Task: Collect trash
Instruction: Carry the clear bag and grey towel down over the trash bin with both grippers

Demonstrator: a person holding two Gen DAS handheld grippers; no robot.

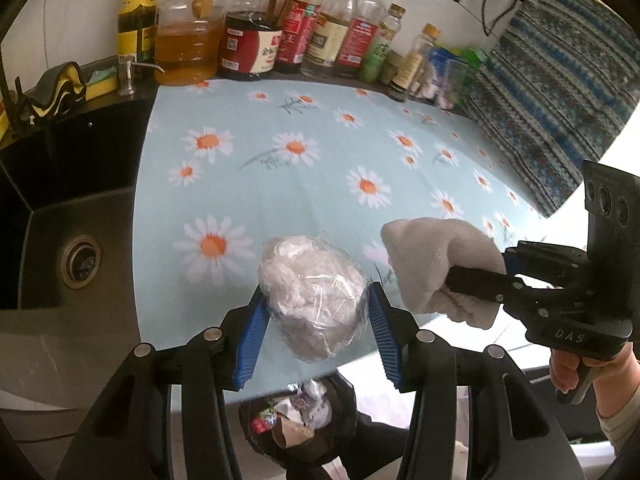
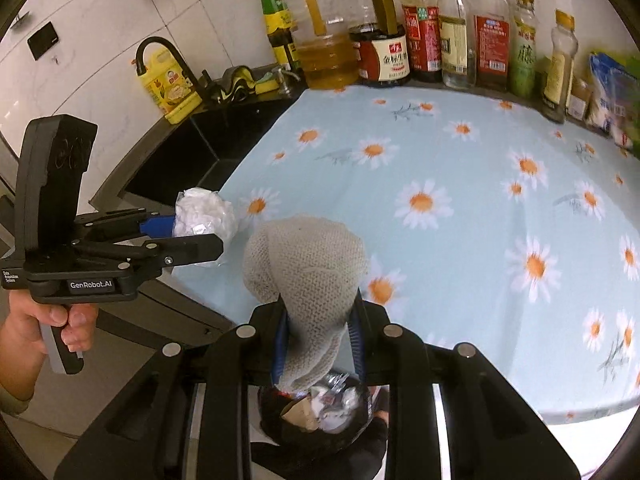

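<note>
My left gripper (image 1: 316, 312) is shut on a clear plastic bag of crumpled white tissue (image 1: 314, 296), held above the front edge of the daisy tablecloth (image 1: 304, 148). The bag also shows in the right wrist view (image 2: 204, 216). My right gripper (image 2: 320, 332) is shut on a beige knitted cloth (image 2: 308, 268), which bulges above the fingers; it also shows in the left wrist view (image 1: 436, 268), just right of the bag. A black trash bin (image 1: 298, 420) with wrappers and paper stands on the floor below both grippers, also in the right wrist view (image 2: 320, 408).
A row of oil and sauce bottles (image 1: 256, 40) lines the back wall. A dark sink (image 1: 76, 208) with a drain lies left of the cloth, with a black tap (image 2: 160, 52) and yellow detergent jug (image 2: 170, 88). A patterned blue fabric (image 1: 552, 92) hangs at right.
</note>
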